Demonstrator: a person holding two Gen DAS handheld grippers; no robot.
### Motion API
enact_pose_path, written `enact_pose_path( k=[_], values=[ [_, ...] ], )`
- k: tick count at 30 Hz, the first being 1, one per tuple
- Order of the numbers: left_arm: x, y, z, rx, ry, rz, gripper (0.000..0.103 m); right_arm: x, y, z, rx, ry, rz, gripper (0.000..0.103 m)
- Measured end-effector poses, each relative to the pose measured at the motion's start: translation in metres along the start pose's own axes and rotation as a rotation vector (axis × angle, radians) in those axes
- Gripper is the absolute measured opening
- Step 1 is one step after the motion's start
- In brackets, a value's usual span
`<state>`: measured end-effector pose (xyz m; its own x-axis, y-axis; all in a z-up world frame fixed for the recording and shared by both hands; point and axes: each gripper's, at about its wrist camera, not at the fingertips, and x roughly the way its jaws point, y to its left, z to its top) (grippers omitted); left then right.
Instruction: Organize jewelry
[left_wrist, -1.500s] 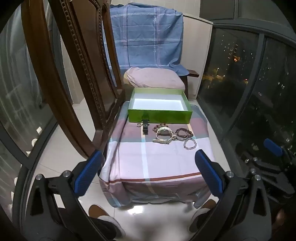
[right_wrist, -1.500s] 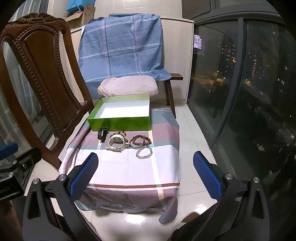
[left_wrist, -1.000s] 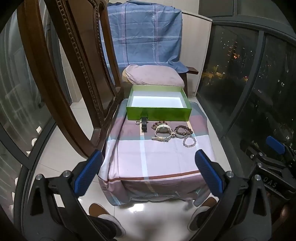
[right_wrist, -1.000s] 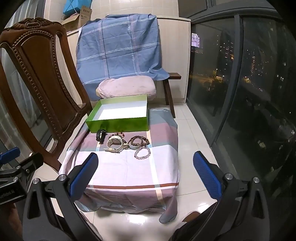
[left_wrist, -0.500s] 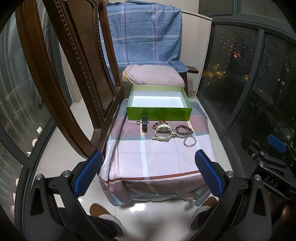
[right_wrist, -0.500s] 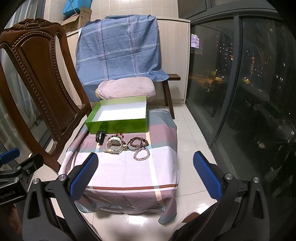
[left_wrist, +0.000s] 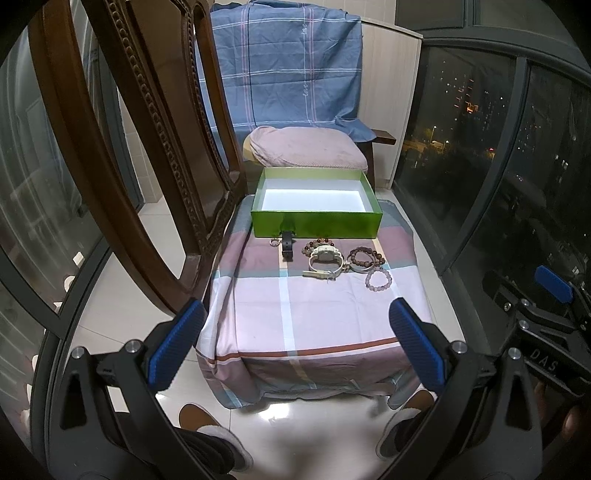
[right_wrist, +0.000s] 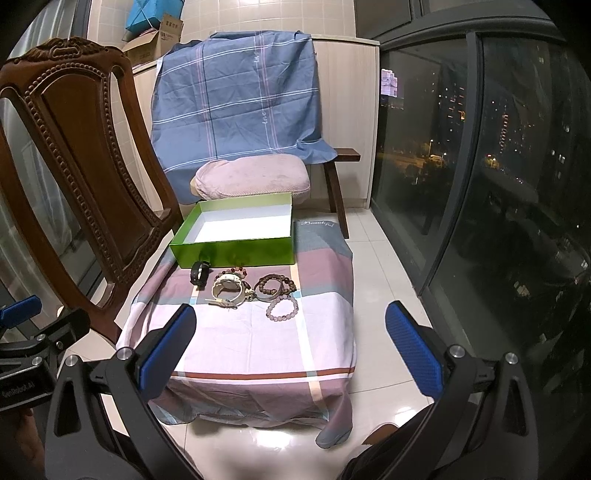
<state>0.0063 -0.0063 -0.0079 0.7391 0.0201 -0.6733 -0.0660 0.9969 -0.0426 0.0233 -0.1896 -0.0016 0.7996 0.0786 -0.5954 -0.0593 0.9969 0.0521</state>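
An empty green box with a white inside stands at the far end of a low table under a checked cloth. In front of it lie a black band, a cream watch, brown bead bracelets and a pale pink bead bracelet. My left gripper and right gripper are both open and empty, held short of the table's near edge.
A carved wooden chair stands close on the left. A pink cushion and a blue checked cloth are behind the box. Dark glass windows run along the right. My feet show below on the tiled floor.
Both views have shifted slightly, and the table sits a little lower and farther off. Both grippers stay open. The jewelry and box have not moved.
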Motion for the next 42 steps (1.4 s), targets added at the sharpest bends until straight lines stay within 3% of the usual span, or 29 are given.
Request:
enact_pose_path(
  k=[42],
  values=[
    [0.0042,-0.0014,0.0007,0.004,0.031,0.002,0.099,0.0012,-0.0009,-0.0012,0.001,0.004,0.001,0.100]
  ],
)
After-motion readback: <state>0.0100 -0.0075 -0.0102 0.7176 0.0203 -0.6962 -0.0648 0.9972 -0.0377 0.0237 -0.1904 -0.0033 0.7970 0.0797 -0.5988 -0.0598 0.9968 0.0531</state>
